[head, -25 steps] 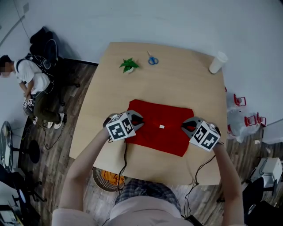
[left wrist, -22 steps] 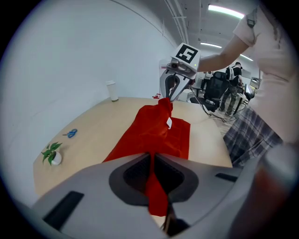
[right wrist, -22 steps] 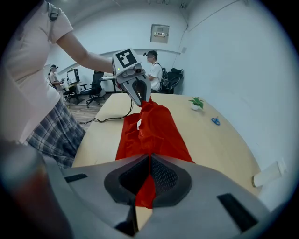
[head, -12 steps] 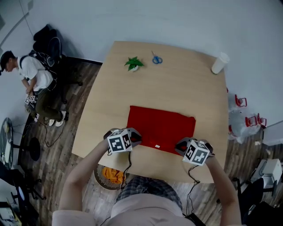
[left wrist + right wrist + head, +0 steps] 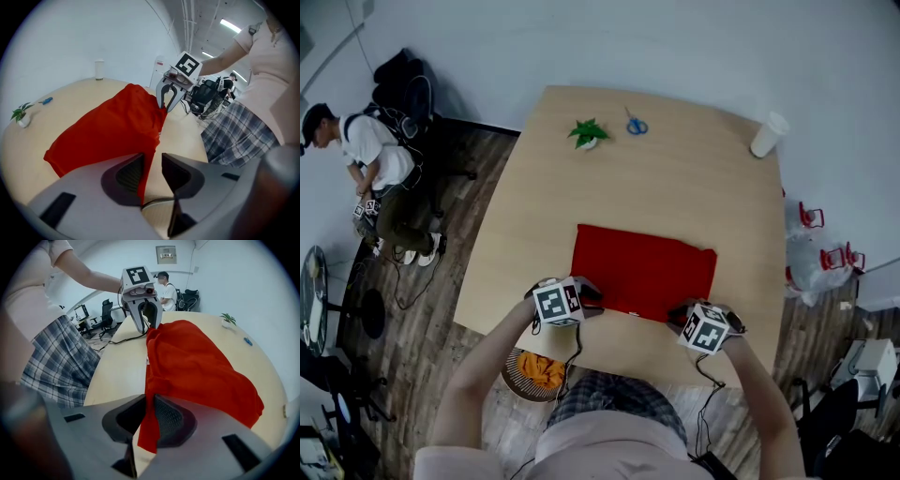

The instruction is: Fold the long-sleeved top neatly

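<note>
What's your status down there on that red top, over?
Left gripper jaws just opened, edge of red top loose between them. Right gripper jaws just opening a crack, pads on the cloth. Top folded in a rectangle. Scissors, plant, cup well clear.

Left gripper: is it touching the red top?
Touching. In the left gripper view, the left gripper has the red top between its jaws, lying against one pad, clear of the other; its jaws have just been opening.

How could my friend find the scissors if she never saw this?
Look at the big wooden table and go to its far edge, beyond the red top. The scissors lie flat there, just right of the little green plant. Only they have blue handles; the white cup stands at the right corner.
</note>
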`<move>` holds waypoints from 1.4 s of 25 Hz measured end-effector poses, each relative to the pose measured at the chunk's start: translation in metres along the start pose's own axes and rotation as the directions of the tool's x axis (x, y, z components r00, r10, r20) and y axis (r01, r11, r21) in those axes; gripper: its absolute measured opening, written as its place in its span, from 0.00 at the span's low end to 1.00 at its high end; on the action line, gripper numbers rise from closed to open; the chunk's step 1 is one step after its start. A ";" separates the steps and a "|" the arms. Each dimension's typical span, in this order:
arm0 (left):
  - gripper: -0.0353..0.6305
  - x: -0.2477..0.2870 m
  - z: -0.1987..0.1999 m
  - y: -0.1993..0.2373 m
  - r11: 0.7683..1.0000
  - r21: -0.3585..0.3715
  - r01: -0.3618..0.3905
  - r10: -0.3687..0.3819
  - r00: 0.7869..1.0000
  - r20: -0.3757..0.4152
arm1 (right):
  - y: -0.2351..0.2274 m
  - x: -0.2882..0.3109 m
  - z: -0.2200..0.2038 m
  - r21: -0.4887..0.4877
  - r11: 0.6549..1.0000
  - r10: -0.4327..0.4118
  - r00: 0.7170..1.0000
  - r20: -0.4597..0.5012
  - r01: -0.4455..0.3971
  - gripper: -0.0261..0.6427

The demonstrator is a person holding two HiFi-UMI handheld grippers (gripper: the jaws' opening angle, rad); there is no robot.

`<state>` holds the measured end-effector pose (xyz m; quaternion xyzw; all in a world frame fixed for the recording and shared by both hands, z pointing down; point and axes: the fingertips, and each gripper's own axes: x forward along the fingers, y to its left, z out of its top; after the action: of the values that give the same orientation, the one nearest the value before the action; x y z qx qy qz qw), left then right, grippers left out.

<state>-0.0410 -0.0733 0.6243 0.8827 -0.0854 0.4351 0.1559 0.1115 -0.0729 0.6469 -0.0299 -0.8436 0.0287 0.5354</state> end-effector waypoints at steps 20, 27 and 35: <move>0.30 -0.013 -0.002 -0.031 0.990 -0.067 0.124 -0.121 0.992 0.044 | 0.027 -0.012 0.001 0.054 0.991 0.118 0.991 0.064 -0.122 0.24; 0.22 -0.075 0.058 0.027 0.955 -0.290 -0.057 0.171 0.906 0.386 | -0.045 -0.096 0.035 0.357 0.930 -0.240 0.885 0.398 0.091 0.22; 0.07 -0.167 0.114 0.098 0.751 -0.581 -0.316 0.639 0.568 0.518 | -0.116 -0.219 0.039 0.685 0.665 -0.723 0.482 0.494 0.296 0.09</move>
<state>-0.0860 -0.2019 0.4456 0.8619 -0.4716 0.0698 0.1731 0.1674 -0.2068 0.4425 0.3916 -0.9081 0.0927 0.1159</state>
